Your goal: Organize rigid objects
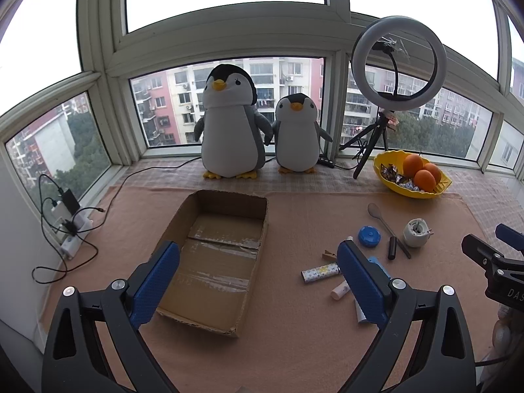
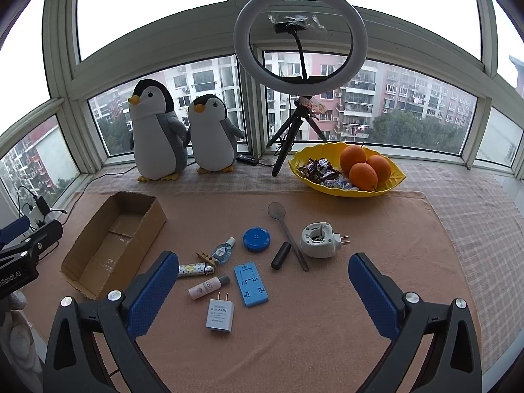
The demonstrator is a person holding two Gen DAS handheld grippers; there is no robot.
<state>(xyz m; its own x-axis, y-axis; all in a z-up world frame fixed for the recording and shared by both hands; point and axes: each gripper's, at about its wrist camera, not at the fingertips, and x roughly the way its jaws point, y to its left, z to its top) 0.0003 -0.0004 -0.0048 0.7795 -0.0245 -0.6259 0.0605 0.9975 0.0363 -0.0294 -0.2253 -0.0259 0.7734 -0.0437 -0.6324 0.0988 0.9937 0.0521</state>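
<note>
An empty cardboard box (image 1: 213, 262) (image 2: 113, 242) lies open on the pink cloth, left of a scatter of small items. In the right wrist view these are a white charger (image 2: 220, 315), a blue phone stand (image 2: 251, 283), a small pink bottle (image 2: 209, 287), a patterned tube (image 2: 193, 269), a clothespin (image 2: 206, 258), a blue-liquid bottle (image 2: 223, 249), a blue round lid (image 2: 256, 239), a black cylinder (image 2: 281, 255), a spoon (image 2: 286, 229) and a white plug-in device (image 2: 319, 240). My left gripper (image 1: 258, 281) hangs open above the box's near right side. My right gripper (image 2: 262, 290) is open above the items, holding nothing.
Two plush penguins (image 1: 229, 124) (image 1: 296, 134) stand at the window. A ring light on a tripod (image 2: 299, 39) and a yellow bowl (image 2: 389, 186) of oranges and sweets sit at the back right. A power strip with cables (image 1: 70, 229) lies at the left edge.
</note>
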